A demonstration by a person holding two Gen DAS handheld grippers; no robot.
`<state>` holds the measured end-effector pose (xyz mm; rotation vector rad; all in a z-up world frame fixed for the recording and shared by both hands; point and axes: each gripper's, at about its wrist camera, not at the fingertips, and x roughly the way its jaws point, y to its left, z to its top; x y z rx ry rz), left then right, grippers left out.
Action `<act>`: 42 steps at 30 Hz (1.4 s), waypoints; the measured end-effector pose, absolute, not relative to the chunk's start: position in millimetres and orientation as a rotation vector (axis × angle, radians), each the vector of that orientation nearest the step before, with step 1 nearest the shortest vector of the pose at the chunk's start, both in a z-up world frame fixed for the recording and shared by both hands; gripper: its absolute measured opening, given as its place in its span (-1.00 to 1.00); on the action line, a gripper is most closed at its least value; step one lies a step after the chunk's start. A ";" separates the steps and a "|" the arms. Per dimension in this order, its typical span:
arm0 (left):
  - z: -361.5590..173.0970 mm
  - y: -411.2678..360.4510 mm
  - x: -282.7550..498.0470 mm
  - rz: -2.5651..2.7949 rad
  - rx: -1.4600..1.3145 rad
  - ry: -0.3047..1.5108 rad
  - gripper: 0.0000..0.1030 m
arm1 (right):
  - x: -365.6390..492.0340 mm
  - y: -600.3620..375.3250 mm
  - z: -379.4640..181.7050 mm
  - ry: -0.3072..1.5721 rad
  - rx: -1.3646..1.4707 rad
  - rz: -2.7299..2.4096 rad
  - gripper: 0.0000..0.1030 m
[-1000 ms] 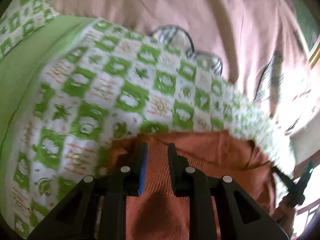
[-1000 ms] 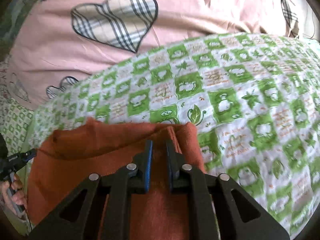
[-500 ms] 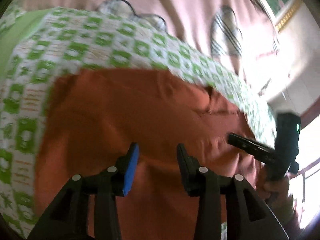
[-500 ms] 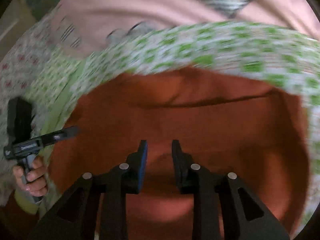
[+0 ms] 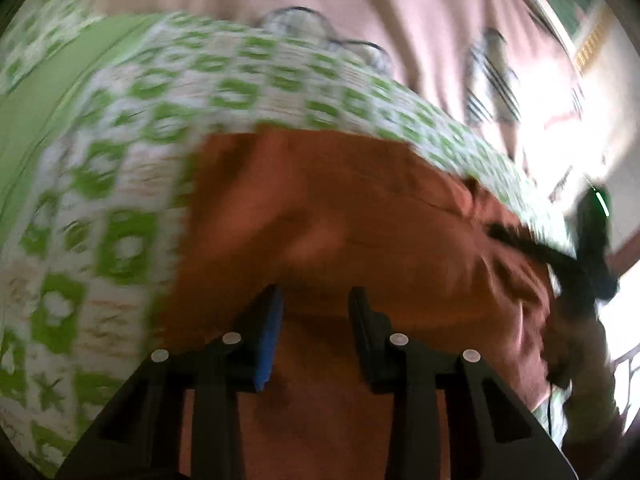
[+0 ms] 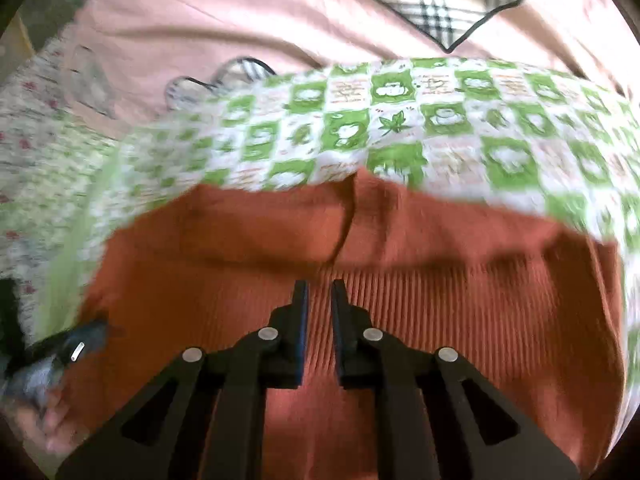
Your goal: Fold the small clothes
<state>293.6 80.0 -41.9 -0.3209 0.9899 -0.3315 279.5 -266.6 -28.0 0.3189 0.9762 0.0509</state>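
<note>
Now left gripper [image 5: 316, 296] fingers wide apart, right gripper [image 6: 319, 292] fingers narrowly parted, over orange garment [image 6: 400, 240].

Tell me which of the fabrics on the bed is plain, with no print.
The rust-orange garment, directly under both grippers. The green-and-white checked blanket and pink sheet with plaid hearts beyond it are patterned.

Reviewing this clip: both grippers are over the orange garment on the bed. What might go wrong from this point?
1. The left gripper is open above the orange garment and grips nothing, so the fold it made may spring back.
2. The right gripper hangs nearly closed over the ribbed part; whether it holds cloth is unclear. Lifting could drag the layers askew.
3. The green checked sheet underneath is loose; a deep pinch could catch it too.
</note>
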 end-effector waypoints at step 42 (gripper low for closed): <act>-64.2 113.3 172.0 -0.093 -0.741 0.887 -0.64 | 64.1 -287.0 5.8 0.809 0.610 0.064 -0.29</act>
